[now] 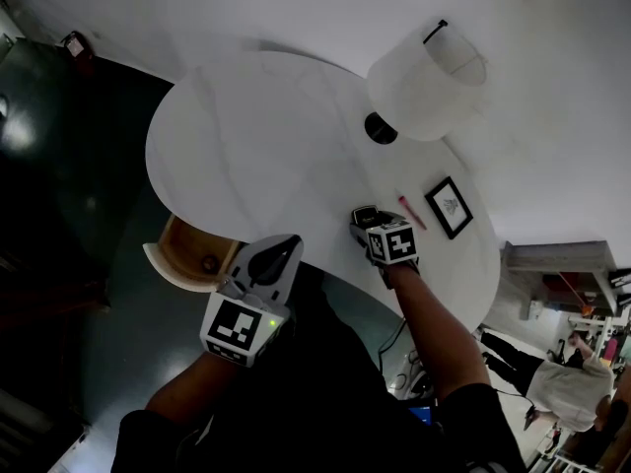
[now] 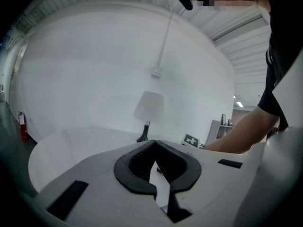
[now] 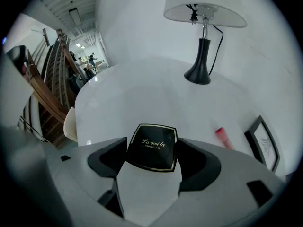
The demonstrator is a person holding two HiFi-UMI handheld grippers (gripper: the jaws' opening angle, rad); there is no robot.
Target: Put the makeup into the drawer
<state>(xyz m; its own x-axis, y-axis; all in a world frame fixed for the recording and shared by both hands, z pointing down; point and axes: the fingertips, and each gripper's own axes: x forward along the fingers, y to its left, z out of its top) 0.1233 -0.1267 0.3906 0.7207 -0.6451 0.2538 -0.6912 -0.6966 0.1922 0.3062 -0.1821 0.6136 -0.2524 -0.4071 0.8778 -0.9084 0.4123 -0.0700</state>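
A black square powder compact (image 3: 152, 147) with gold lettering sits between the jaws of my right gripper (image 3: 151, 151), which is shut on it just above the white round table (image 1: 256, 136). In the head view that gripper (image 1: 367, 221) is at the table's near right part. A pink lipstick-like tube (image 1: 412, 212) lies on the table just right of it, also seen as the pink tube (image 3: 223, 137). The drawer (image 1: 187, 254) stands pulled out at the table's near left edge, wood inside. My left gripper (image 1: 284, 252) hovers beside it, its pads (image 2: 142, 164) meeting at the tips with nothing held.
A white-shaded lamp (image 1: 424, 82) on a black base stands at the table's far right. A black picture frame (image 1: 450, 206) lies beyond the pink tube. A red fire extinguisher (image 1: 77, 45) stands by the far wall. A person (image 1: 567, 387) stands at the lower right.
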